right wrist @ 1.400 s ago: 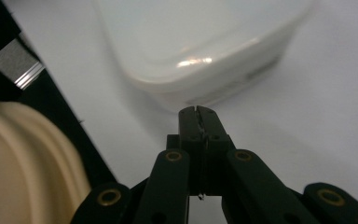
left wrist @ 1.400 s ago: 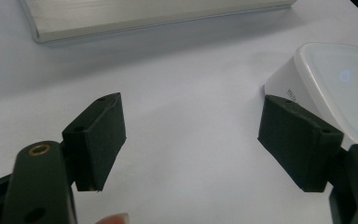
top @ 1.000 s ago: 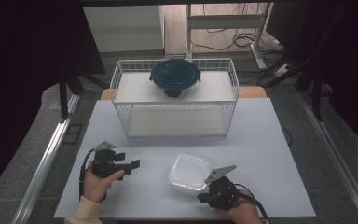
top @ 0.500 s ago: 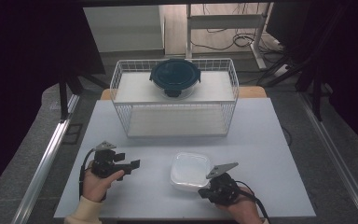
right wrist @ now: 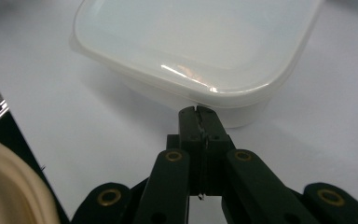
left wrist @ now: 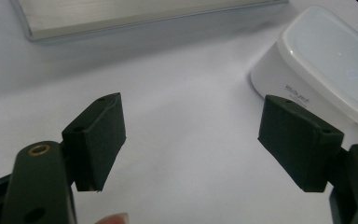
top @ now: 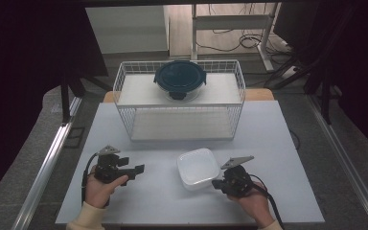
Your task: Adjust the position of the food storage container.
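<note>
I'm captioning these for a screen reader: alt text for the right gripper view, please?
The right gripper, jaws shut with nothing between them, points at the near wall of a lidded white plastic container. The container sits on a white table.

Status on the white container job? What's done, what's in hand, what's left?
Done: nothing settled yet; the round dark-lidded container sits on the wire basket, untouched. In hand: the right gripper, fingers shut, tips at the rim of the white container on the table; whether they touch it is unclear. The left gripper is open and empty beside it. Left: any grasp or lift of the white container.
</note>
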`<action>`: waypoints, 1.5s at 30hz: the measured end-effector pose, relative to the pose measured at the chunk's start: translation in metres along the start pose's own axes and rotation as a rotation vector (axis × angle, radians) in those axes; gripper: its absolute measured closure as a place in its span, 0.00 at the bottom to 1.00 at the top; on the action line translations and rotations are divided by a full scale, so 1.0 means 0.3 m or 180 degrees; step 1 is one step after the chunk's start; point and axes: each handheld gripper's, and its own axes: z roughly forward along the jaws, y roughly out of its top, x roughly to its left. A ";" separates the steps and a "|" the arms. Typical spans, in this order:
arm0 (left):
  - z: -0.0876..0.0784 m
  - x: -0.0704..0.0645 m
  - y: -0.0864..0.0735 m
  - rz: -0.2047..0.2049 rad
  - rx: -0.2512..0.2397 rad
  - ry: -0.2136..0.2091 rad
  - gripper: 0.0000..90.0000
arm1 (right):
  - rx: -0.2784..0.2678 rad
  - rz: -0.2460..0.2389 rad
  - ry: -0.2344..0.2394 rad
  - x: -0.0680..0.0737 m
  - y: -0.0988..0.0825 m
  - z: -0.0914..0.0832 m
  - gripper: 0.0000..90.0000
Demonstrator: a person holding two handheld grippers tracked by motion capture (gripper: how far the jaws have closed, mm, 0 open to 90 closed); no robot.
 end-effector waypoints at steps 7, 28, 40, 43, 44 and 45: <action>0.006 0.003 -0.002 0.0002 0.0029 0.0003 0.25 | -0.0039 0.0125 -0.0085 -0.058 0.035 0.012 1.00; -0.001 0.020 -0.002 -0.0056 -0.0003 0.0019 0.25 | -0.0125 0.0318 -0.0325 -0.186 0.179 0.070 0.99; 0.004 0.029 -0.001 -0.0049 0.0015 0.0021 0.25 | -0.0091 0.0175 -0.0282 -0.147 0.257 0.171 0.99; 0.005 0.029 -0.001 -0.0049 0.0017 0.0023 0.25 | -0.0077 0.0109 -0.0260 -0.134 0.266 0.190 0.99; 0.005 0.029 -0.001 -0.0046 0.0020 0.0026 0.25 | -0.0088 0.0115 -0.0236 -0.130 0.268 0.194 1.00; 0.005 0.029 -0.001 -0.0046 0.0020 0.0026 0.25 | -0.0088 0.0115 -0.0236 -0.130 0.268 0.194 1.00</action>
